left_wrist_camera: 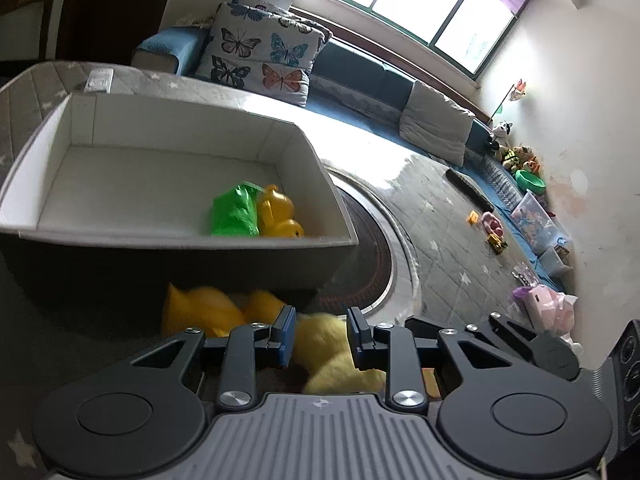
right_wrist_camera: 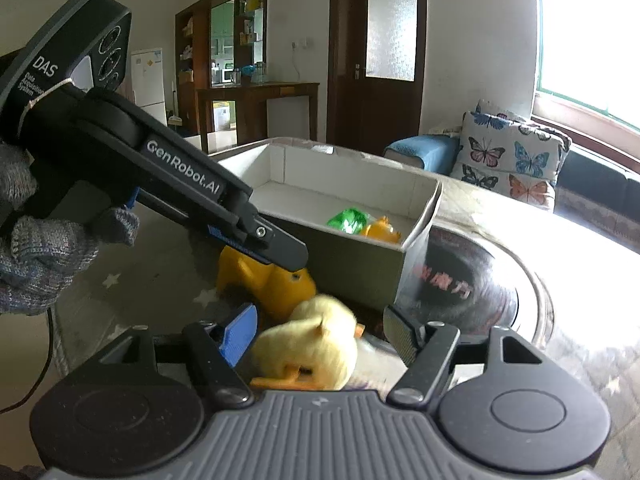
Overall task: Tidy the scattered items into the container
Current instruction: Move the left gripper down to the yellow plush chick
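**mo_k:** Since the right gripper (right_wrist_camera: pixel 320 330) has its jaws spread loose around the fuzzy pale-yellow plush chick (right_wrist_camera: pixel 316 344), pads clear of it, which hand goes?

**tidybot_fan:** Right one, I reckon. The chick lies crosswise between its fingers. The left gripper (right_wrist_camera: pixel 276 250) is clenched on nothing, poking over the hard orange-yellow plastic duck (right_wrist_camera: pixel 266 280). Just behind sits the white-lined cardboard box (right_wrist_camera: pixel 424 216), already holding a green toy (right_wrist_camera: pixel 347 220).
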The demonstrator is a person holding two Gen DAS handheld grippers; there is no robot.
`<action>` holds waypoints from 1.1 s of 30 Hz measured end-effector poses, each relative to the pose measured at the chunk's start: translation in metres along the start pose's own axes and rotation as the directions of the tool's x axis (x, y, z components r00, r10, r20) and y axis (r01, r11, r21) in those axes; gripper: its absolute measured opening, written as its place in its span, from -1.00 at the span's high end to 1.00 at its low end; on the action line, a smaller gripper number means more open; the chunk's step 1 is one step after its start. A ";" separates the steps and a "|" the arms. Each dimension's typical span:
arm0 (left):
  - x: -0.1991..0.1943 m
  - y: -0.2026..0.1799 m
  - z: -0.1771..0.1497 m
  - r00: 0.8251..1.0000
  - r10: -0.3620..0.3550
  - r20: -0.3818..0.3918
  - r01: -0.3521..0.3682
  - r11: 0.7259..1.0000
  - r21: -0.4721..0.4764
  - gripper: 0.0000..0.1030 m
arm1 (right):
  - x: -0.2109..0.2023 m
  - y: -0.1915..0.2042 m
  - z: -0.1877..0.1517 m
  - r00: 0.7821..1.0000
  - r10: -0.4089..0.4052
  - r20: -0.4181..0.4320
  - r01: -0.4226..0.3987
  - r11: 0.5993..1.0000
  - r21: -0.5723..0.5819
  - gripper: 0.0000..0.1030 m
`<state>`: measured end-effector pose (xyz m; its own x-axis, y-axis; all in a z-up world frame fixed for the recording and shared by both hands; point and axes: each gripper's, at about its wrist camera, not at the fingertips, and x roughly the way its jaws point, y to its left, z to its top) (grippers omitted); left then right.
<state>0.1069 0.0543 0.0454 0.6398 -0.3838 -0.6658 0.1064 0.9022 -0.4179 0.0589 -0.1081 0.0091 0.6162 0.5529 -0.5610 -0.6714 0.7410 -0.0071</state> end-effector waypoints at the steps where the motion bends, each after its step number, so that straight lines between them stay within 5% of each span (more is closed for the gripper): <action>1: 0.000 -0.001 -0.003 1.000 -0.002 -0.003 0.002 1.000 -0.004 0.43 | -0.001 0.002 -0.003 1.000 -0.001 -0.004 0.001 1.000 0.001 -0.39; 33: 0.015 0.015 -0.017 0.998 -0.053 -0.037 0.046 0.984 -0.174 0.34 | 0.003 0.013 -0.033 0.998 0.035 -0.046 -0.032 0.998 0.054 -0.18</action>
<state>0.1057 0.0585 0.0186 0.6050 -0.4384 -0.6647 0.0014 0.8354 -0.5496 0.0382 -0.1094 -0.0198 0.5729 0.5604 -0.5982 -0.6677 0.7424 0.0560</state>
